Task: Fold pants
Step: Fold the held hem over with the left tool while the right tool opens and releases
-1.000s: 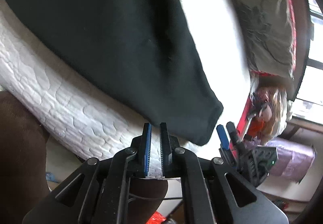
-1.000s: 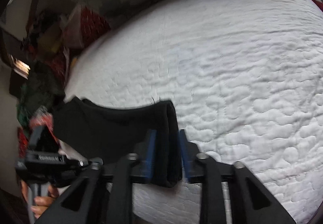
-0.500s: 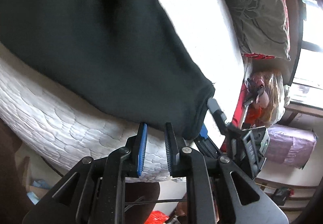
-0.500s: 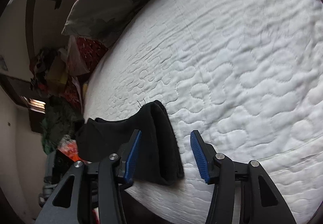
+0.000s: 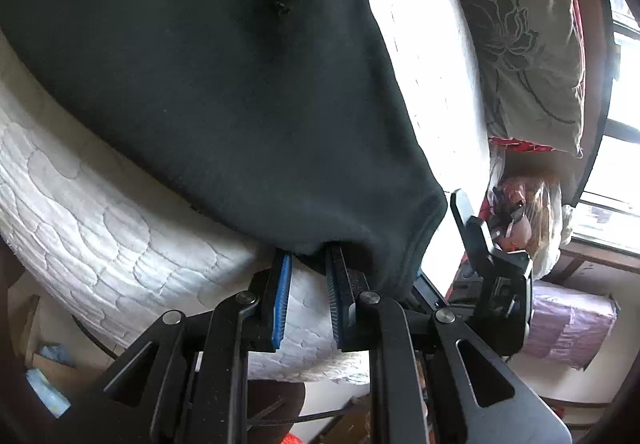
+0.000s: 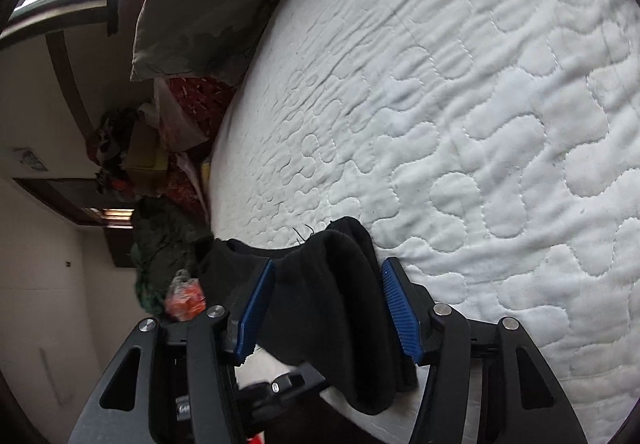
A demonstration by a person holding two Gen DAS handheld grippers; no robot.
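Black pants (image 5: 224,76) lie on the white quilted mattress (image 6: 500,124) at its near edge, with a folded, hemmed end bunched right at the drop-off. The left gripper (image 5: 308,284) has narrow jaws with a small gap between its blue pads (image 5: 282,300); the hem edge of the pants sits at the pad tips but mattress shows through the gap, so it reads as slightly open and gripping nothing. The right gripper (image 6: 326,308) is opening, with the doubled fabric end between the jaws and gaps on both sides, so the pads are not pressing on it. The fabric looks soft, light and fleece-like: it should drape and sag when lifted, will not hold a crease by itself, and layers may slide apart if only the top one is pinched. The best hold is probably the thick hem or cuff seam, taking all layers, one gripper per corner. A loose thread sticks up near the fold. The end hangs over the mattress edge and could slip to the floor if nudged. There is lots of bare mattress beyond the pants for spreading or folding. A floral pillow (image 5: 528,32) and clutter sit at the far side, well apart. The two grippers are close together, so bumping is a risk.
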